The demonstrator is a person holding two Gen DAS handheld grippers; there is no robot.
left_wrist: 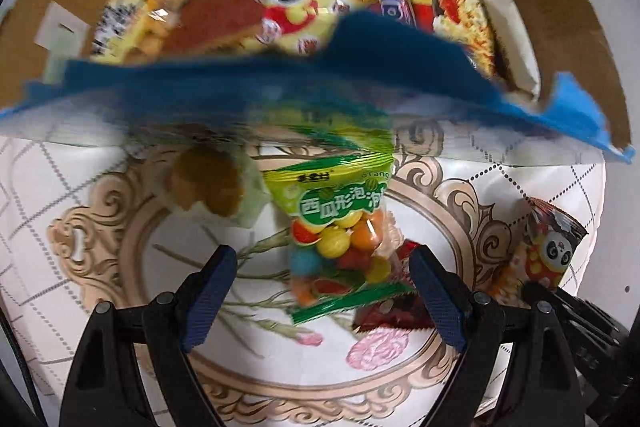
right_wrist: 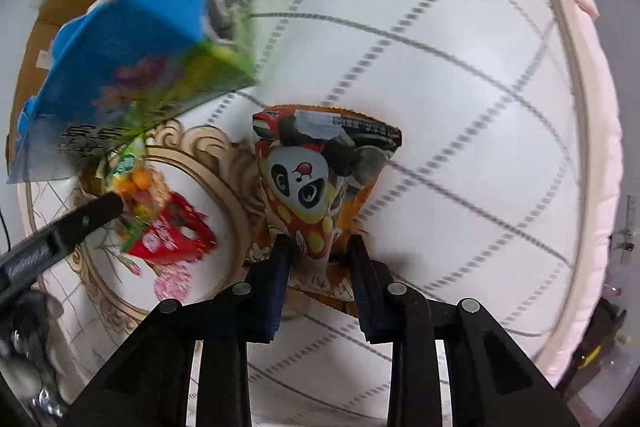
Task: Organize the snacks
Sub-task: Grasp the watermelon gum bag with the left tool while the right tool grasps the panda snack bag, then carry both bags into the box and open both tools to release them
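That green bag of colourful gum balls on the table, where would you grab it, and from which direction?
A judgement: take the gum ball bag by its flat, crimped near edge, coming in low from the side of the left gripper. The bag lies flat and lengthwise between the open fingers, its middle is lumpy with round balls, and a red packet is tucked under its right corner.

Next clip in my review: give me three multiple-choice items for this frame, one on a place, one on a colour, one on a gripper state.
1. Where does the gumball bag lie?
A. inside the cardboard box
B. on the tablecloth before the box
C. on the floor

2. What colour is the small packet beside the gumball bag?
A. red
B. white
C. purple

3. The right hand-held gripper is:
A. wide open, holding nothing
B. closed on the panda snack bag
C. out of view

Answers: B, the patterned tablecloth shows under it; A, red wrapper; B, both fingers press the bag's lower end.
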